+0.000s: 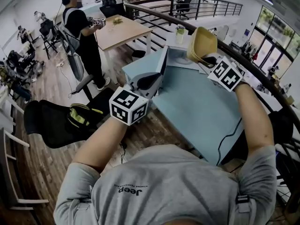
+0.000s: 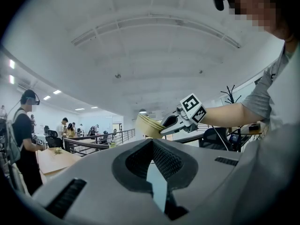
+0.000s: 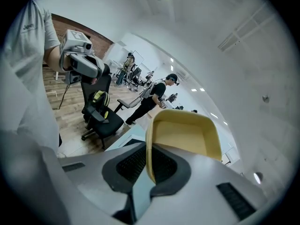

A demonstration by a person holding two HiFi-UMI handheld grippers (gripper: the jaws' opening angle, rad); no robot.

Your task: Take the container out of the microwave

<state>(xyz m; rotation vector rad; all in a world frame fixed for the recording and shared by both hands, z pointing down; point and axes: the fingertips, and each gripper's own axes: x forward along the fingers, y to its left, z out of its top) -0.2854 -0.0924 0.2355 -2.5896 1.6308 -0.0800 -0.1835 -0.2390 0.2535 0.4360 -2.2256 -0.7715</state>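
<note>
Between R gripper (image 3: 149, 165) ribbed pads (image 3: 133, 165): smooth yellow squarish container (image 3: 187, 135) rim.

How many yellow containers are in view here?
1. The yellow container is held aloft over the blue table by the right gripper, jaws shut on its rim. Others may be hidden.

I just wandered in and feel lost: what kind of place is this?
Probably an open-plan office or lab workspace: a wooden desk, a black office chair and a metal railing along the floor's edge.
</note>
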